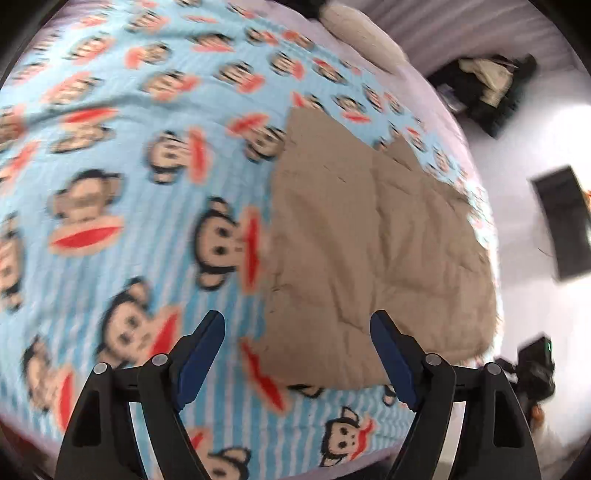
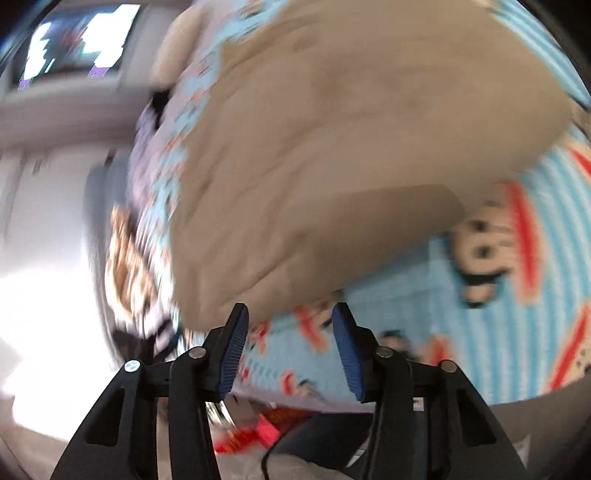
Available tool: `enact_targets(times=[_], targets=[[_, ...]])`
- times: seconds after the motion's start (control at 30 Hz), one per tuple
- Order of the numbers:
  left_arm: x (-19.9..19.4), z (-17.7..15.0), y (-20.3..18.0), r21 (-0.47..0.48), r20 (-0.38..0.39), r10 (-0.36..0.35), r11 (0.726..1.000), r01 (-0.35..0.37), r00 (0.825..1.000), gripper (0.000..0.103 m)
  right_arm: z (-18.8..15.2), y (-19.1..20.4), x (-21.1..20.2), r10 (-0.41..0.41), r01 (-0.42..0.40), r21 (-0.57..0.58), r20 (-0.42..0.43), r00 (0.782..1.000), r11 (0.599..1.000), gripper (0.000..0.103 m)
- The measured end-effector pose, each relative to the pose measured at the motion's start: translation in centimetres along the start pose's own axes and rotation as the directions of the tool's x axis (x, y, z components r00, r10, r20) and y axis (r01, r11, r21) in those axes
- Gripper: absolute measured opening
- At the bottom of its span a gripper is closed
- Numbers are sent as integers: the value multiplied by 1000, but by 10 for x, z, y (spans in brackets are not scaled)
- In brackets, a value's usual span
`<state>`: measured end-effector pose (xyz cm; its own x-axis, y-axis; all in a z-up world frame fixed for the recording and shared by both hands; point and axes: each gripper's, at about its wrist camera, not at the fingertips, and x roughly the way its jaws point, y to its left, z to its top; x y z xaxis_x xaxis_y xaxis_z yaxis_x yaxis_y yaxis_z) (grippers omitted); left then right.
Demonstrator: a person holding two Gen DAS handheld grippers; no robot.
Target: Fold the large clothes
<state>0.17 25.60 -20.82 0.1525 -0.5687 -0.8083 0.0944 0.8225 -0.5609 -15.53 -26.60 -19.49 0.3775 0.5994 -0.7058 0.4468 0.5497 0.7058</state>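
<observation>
A tan garment (image 1: 369,236) lies folded flat on a blue striped blanket with cartoon monkey faces (image 1: 122,155) that covers the bed. My left gripper (image 1: 297,326) hovers above the garment's near edge, jaws wide open, nothing between them. In the blurred right wrist view the same tan garment (image 2: 351,147) fills the upper middle. My right gripper (image 2: 290,319) stands open just off its near edge, over the blanket (image 2: 443,314), holding nothing.
A pale pillow (image 1: 354,29) sits at the far end of the bed. Dark bags and clothes (image 1: 484,88) lie on the white floor to the right, with a dark rectangular object (image 1: 565,225) and camera gear (image 1: 532,373). Red items (image 2: 258,428) lie below the bed's edge.
</observation>
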Motion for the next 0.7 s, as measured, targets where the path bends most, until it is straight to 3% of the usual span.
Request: enact_targets(times=[0.07, 0.17, 0.23, 0.3, 0.43, 0.5, 0.63, 0.7], targets=[[19, 5, 1, 44, -71, -73, 996, 76, 995, 81, 2, 25, 11, -20, 20, -91, 0, 1000, 996, 48], [42, 7, -5, 120, -159, -87, 987, 107, 984, 77, 17, 42, 20, -40, 44, -166, 27, 999, 985, 41], [52, 6, -12, 184, -211, -73, 976, 113, 975, 35, 17, 52, 32, -86, 93, -197, 43, 995, 976, 32], [55, 2, -22, 274, -243, -4, 959, 73, 970, 24, 12, 50, 36, -165, 174, -219, 57, 985, 960, 24], [51, -4, -24, 386, -233, 90, 922, 7, 968, 21, 25, 43, 48, -279, 286, -207, 63, 958, 936, 2], [59, -6, -13, 391, -234, 149, 919, -47, 961, 21, 28, 31, 49, -268, 274, -167, 57, 962, 947, 0], [49, -8, 10, 337, -200, 177, 936, -102, 964, 21, 26, 23, 48, -284, 290, -155, 63, 957, 944, 0], [35, -12, 14, 343, -152, 253, 920, -189, 956, 21, 26, 28, 53, -298, 305, -164, 68, 952, 938, 0]])
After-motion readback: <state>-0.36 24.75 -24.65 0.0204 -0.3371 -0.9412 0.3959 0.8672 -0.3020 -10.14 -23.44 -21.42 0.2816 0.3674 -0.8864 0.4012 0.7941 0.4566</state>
